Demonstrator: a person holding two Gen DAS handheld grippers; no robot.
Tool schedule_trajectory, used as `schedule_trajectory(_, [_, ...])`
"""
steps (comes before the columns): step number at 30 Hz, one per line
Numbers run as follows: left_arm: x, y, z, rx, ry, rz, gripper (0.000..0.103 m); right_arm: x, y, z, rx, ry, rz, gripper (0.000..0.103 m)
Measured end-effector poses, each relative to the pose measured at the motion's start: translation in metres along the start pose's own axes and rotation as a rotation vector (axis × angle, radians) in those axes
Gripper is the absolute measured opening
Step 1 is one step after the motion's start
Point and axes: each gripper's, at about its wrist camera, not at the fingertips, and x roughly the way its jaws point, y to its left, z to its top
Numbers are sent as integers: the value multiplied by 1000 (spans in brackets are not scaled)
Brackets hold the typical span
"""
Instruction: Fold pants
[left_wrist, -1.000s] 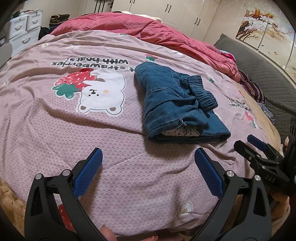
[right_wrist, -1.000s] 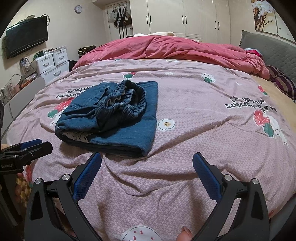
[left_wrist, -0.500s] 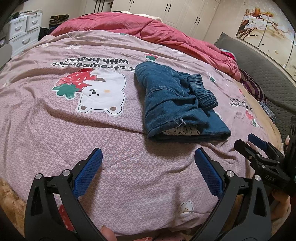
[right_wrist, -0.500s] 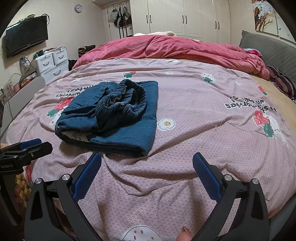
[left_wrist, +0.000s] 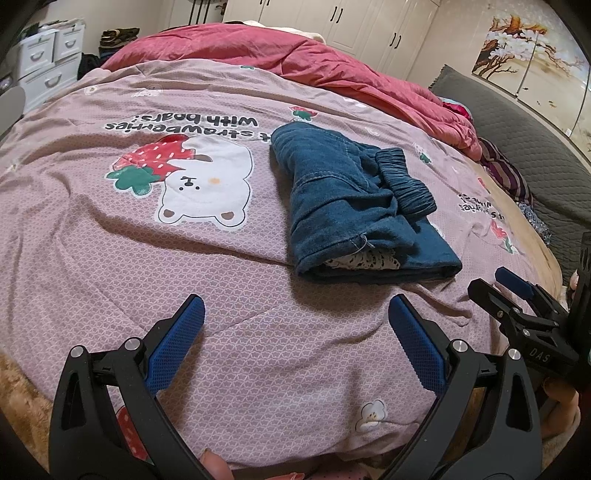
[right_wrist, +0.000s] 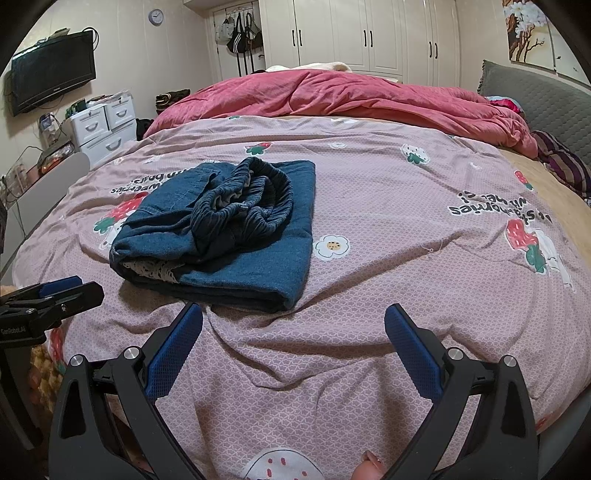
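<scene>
The left gripper (left_wrist: 295, 317) hung over the near edge of the bed (left_wrist: 110, 258), its blue pads spread wide apart with nothing between them. The right gripper (right_wrist: 293, 325) hung the same way, pads wide apart and empty, above the rumpled pink sheet (right_wrist: 406, 258). Each showed in the other's view: the right gripper at the right edge of the left view, the left gripper at the left edge of the right view, both near the bed's near edge.

Just beyond the grippers lay the pants (left_wrist: 354, 210), blue denim, folded into a thick bundle on the sheet and touched by neither gripper. The gathered waistband (right_wrist: 255, 199) sat bunched on top, and a strip of white lace (left_wrist: 364, 261) peeked out of the near end of the fold. To the left of the pants in the left view was a printed bear (left_wrist: 207, 184) with a strawberry.

Farther off a red quilt (right_wrist: 332, 96) lay heaped across the far side of the bed.
</scene>
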Motion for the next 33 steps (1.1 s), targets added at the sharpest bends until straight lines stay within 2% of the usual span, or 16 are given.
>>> schedule_trajectory(13, [0,0,1,13,4,6,94,3,-3,1,1,10,-15,98])
schedule_trajectory(15, [0,-1,2,26,3,3,94,4,-4,2,2,17,-27,98])
schedule_trajectory(19, [-6,-2,5,17,-9,-50,94,10,-13,4,22,38,-59,98])
schedule_trajectory(23, [-10,-2,12,2,-21,-18,94,14,-29,7,35,54,-107,98])
schedule_trajectory(27, [-15,7,22,-24,-59,-53,94,18,-69,13,85,61,-186,98])
schedule_trajectory(29, [-16,19,34,-55,-74,-40,94,19,-97,18,128,60,-223,98])
schedule_trajectory(30, [-14,24,39,-69,-68,-26,94,19,-118,23,152,57,-253,98])
schedule_trajectory(33, [4,60,64,-104,-17,108,94,18,-187,39,222,39,-350,98])
